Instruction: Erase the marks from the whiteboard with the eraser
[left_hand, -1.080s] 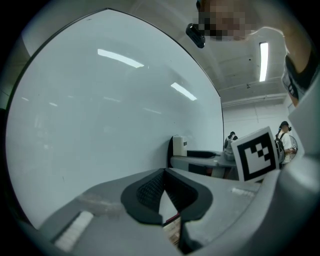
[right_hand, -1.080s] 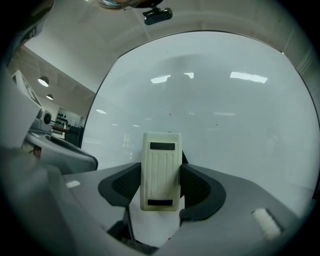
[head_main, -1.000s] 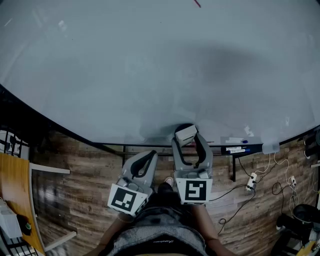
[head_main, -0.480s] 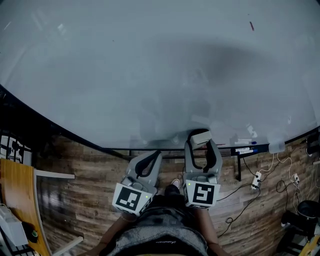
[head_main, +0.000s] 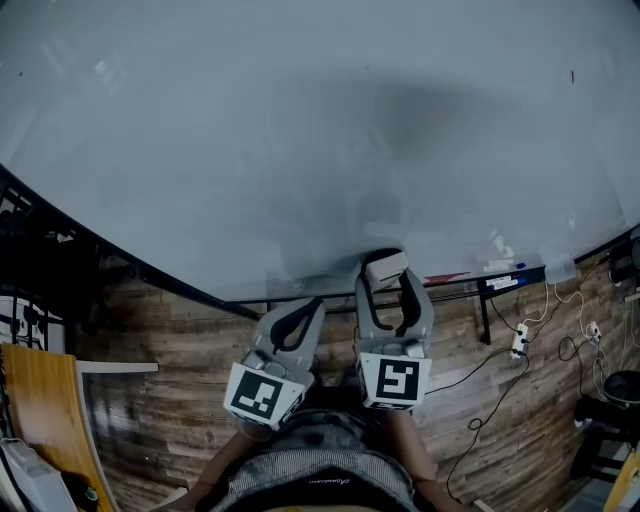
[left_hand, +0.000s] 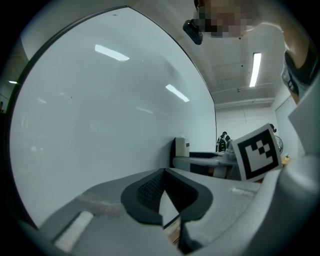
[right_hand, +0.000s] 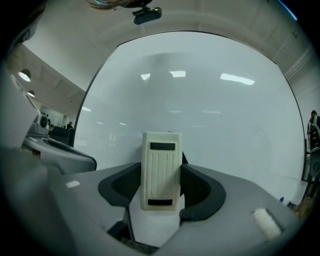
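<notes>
— Whiteboard (head_main: 300, 130)?
— Fills most of the head view.
— Grippers?
— Left gripper (head_main: 300, 318): jaws pressed together, nothing between them. Right gripper (head_main: 386, 285) clamps the white eraser (head_main: 385, 268) by the board's lower edge.
— Marks?
— One tiny dark mark (head_main: 572, 76), upper right.

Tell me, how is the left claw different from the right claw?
The right claw is shut on the white eraser; the left claw is shut with nothing in it. In the head view the right claw's tip comes up to the bottom edge of the whiteboard, while the left claw sits lower and leans sideways. Both are grey and point toward the whiteboard.
</notes>
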